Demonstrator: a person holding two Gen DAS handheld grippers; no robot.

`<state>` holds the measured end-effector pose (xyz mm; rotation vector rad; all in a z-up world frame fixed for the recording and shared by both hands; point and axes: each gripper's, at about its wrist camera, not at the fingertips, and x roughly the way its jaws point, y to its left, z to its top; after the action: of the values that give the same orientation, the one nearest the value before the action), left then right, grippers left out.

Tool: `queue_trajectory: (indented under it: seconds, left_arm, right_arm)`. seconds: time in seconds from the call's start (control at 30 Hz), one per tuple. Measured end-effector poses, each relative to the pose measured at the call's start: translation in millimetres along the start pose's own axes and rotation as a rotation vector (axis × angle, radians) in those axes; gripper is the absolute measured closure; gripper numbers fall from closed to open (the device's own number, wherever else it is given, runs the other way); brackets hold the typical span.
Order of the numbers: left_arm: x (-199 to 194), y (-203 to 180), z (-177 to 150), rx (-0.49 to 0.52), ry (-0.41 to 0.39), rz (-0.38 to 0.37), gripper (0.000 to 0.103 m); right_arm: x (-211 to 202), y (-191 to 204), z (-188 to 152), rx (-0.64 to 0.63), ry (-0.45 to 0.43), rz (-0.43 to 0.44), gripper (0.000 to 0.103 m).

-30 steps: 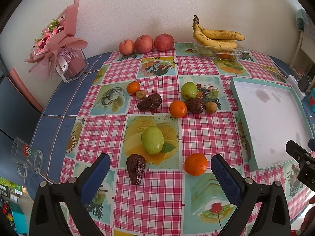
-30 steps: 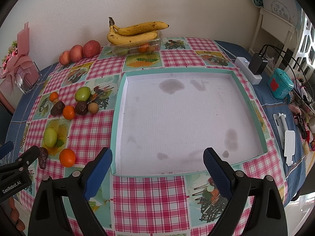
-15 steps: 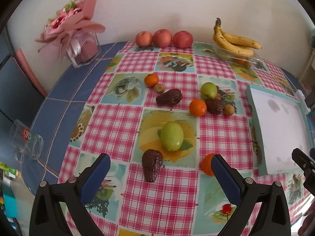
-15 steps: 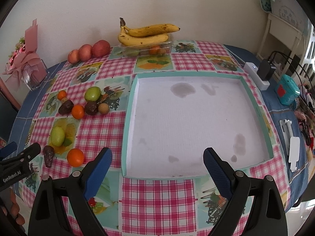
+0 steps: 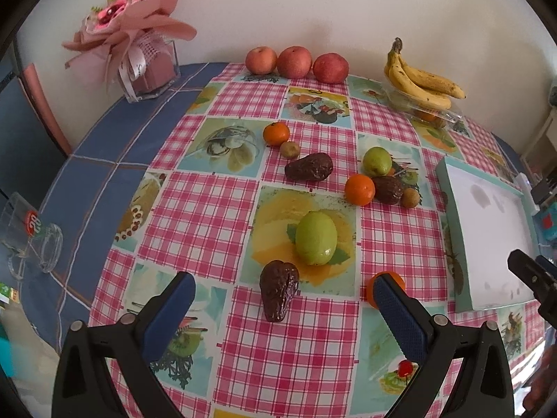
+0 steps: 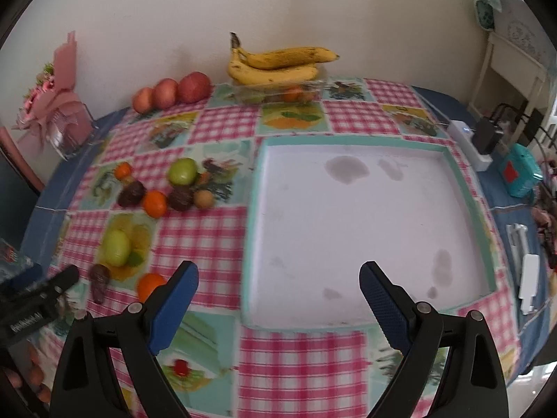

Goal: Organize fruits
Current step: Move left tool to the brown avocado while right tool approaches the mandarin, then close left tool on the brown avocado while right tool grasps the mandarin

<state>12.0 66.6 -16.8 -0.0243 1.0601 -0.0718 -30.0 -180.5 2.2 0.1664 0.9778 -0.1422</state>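
Observation:
My left gripper (image 5: 282, 308) is open and empty above the checked tablecloth. A dark avocado (image 5: 278, 292) lies between its fingers, a green fruit (image 5: 316, 232) just beyond, and an orange (image 5: 371, 289) sits half hidden behind the right finger. Farther off lie another avocado (image 5: 309, 167), two oranges, a green fruit (image 5: 377, 161) and small brown fruits. Three apples (image 5: 295, 62) and bananas (image 5: 417, 80) stand by the wall. My right gripper (image 6: 278, 294) is open and empty over the near edge of the white tray (image 6: 463, 188), which holds nothing.
A pink bouquet in a clear box (image 5: 139, 52) stands at the back left. A glass mug (image 5: 31, 233) lies at the left table edge. A power strip (image 6: 470, 139), a teal device (image 6: 518, 170) and white items (image 6: 527, 278) sit right of the tray.
The left gripper has swung left and drawn closer to the near avocado and green fruit. The right gripper has shifted a little right and forward; the fruits have not moved.

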Motion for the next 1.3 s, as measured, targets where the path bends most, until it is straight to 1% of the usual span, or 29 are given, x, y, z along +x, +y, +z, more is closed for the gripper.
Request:
queue_trajectory:
  seconds: [0.1,0.13,0.2,0.27,0.33,0.43,0.5,0.57,0.6,0.8,0.87,0.93,1.0,1.07,1.1,1.3]
  left_arm:
    - [2.7,6.3,-0.5,-0.017,0.004,-0.024,0.000]
    - [3.0,7.7,-0.9,-0.020,0.001,-0.029,0.000]
    - [4.9,13.2,-1.3,-0.049,0.005,-0.039,0.000]
    - [9.0,20.6,-1.9,-0.090,0.023,-0.062,0.001]
    - [13.8,26.8,-3.5,-0.115,0.036,-0.081,0.003]
    - [24.2,32.6,-5.5,-0.145,0.067,-0.111,0.015]
    - [31.3,36.3,-6.9,-0.170,0.091,-0.122,0.015]
    - [34.6,37.9,-8.0,-0.181,0.098,-0.124,0.022]
    - [36.8,38.4,-8.1,-0.188,0.104,-0.130,0.024]
    - [49.1,38.1,-8.9,-0.209,0.137,-0.170,0.037]
    - [51.6,39.6,-8.5,-0.222,0.144,-0.180,0.042]
    - [53.0,40.7,-8.6,-0.235,0.147,-0.189,0.042]
    - [54.3,40.8,-8.5,-0.240,0.150,-0.195,0.045]
    - [55.8,40.9,-9.0,-0.247,0.154,-0.206,0.049]
    - [56.6,40.7,-9.6,-0.249,0.157,-0.211,0.050]
    - [59.9,39.8,-8.6,-0.260,0.161,-0.225,0.062]
  right_arm:
    - [0.3,14.3,5.0,-0.011,-0.003,0.046,0.010]
    - [1.1,22.1,7.1,-0.022,-0.001,0.076,0.011]
    - [2.6,33.4,8.5,-0.039,-0.001,0.100,0.014]
    - [6.8,44.7,11.2,-0.049,0.013,0.140,0.027]
    - [15.4,56.8,13.0,-0.053,0.045,0.175,0.028]
    - [27.9,68.8,11.6,-0.067,0.097,0.212,0.034]
    - [37.9,75.7,7.5,-0.074,0.140,0.223,0.038]
    - [50.1,80.2,4.0,-0.079,0.188,0.231,0.046]
    - [55.7,83.2,1.7,-0.079,0.217,0.242,0.047]
    - [74.2,93.9,-5.7,-0.090,0.297,0.268,0.052]
    - [77.4,97.7,-7.0,-0.099,0.312,0.272,0.056]
    - [80.3,100.1,-9.1,-0.108,0.320,0.271,0.057]
    - [83.5,102.7,-11.0,-0.113,0.329,0.275,0.058]
    - [85.3,105.0,-10.7,-0.117,0.334,0.274,0.060]
    - [86.5,106.2,-11.2,-0.121,0.337,0.271,0.060]
    - [94.1,109.4,-12.8,-0.120,0.359,0.282,0.061]
